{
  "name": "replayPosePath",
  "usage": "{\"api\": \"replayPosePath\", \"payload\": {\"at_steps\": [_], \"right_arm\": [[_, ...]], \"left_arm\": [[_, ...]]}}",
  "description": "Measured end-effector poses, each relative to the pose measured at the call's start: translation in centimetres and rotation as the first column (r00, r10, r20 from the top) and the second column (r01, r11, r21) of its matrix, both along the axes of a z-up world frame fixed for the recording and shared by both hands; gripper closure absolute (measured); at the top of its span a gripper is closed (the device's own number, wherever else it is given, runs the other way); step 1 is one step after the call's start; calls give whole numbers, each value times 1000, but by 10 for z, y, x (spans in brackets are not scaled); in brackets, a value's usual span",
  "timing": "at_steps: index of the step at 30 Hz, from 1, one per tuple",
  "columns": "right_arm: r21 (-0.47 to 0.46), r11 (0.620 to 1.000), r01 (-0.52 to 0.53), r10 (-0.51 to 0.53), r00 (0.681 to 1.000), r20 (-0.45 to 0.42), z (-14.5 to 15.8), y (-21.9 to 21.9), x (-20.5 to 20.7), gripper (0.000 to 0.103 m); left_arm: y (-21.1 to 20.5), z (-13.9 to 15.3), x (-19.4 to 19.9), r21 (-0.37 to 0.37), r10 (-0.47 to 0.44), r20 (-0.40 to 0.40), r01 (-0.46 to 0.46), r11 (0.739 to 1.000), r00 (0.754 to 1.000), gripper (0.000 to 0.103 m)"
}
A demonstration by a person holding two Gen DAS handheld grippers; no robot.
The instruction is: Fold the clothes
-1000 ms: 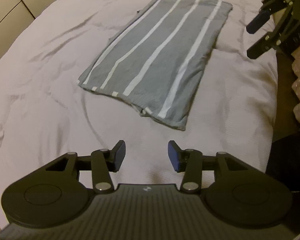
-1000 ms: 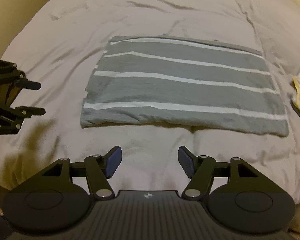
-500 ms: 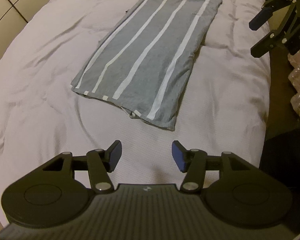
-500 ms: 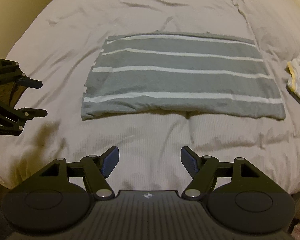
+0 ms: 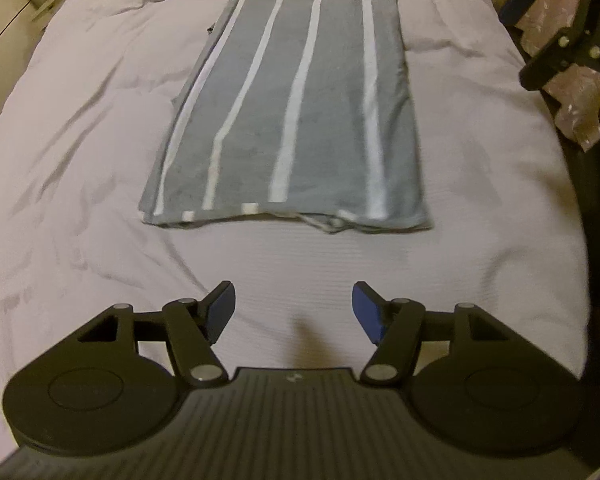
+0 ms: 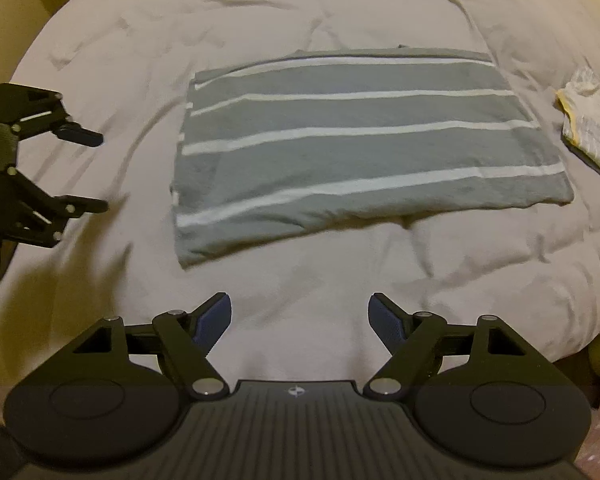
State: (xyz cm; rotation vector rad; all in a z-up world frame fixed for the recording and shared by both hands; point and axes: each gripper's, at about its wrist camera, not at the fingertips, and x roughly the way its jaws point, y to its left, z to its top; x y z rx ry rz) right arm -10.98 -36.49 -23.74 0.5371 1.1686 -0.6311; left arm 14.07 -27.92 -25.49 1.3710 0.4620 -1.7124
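Soft grey striped garment [image 5: 296, 112], a flat folded rectangle (white bands), lies at twelve o'clock on the rumpled bed [image 5: 100, 120]; left gripper [image 5: 294, 312] and right gripper [image 6: 300, 322] both gape empty.

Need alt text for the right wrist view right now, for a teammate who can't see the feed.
A grey garment with white stripes lies folded flat as a rectangle on a wrinkled pale bedspread. The right gripper is open and empty short of its near edge. The left gripper, also open, is at the left edge, and a white and yellow cloth lies far right.
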Motion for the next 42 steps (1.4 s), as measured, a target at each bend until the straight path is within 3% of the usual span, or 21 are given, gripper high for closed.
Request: {"api": "replayPosePath", "payload": {"at_steps": [5,8,12,14,18,21,25,28,29,31,35,40,42], "right_arm": [[-21,999,28,-28,1000,-6,2,8,25,20],[-44,999,1,-2,999,-36,-4,11,42,20],[-143,977,-159,150,986,-75,-12,33,72,20],[-185,954,-238,225,970,-89,-22,49,86,21],[-227,914,-337,317,941,-118,-51,79,110,25],[-266,892,-365,337,930,-146,-65,94,119,25],[-308,880,-361,321,931,-174,-74,99,119,24],[-339,863,-373,324,926,-196,-79,100,120,24],[-351,856,-381,327,923,-203,-81,100,121,24],[-376,836,-399,338,915,-220,-85,101,124,24],[-420,788,-450,373,892,-257,-103,103,133,24],[-464,731,-499,397,866,-305,-126,103,143,30],[-484,718,-499,377,865,-333,-133,98,144,35]], "left_arm": [[-15,-6,20,-29,-72,6,73,997,997,36],[-19,-16,28,-73,-124,45,127,989,991,23],[-18,-39,37,-177,-268,165,295,939,949,19],[-19,-53,43,-201,-343,209,384,901,916,19],[-25,-85,52,-259,-475,302,550,794,827,17],[-32,-105,58,-294,-546,364,649,701,755,14],[-43,-121,65,-315,-619,428,750,581,659,4],[-55,-127,69,-314,-627,471,782,538,621,9],[-61,-129,70,-312,-619,489,786,534,614,12],[-70,-134,71,-309,-596,524,788,532,608,28],[-73,-142,67,-312,-575,553,790,528,603,34],[-77,-149,63,-302,-576,545,783,544,610,71],[-73,-149,64,-296,-580,543,785,545,608,75]]}}
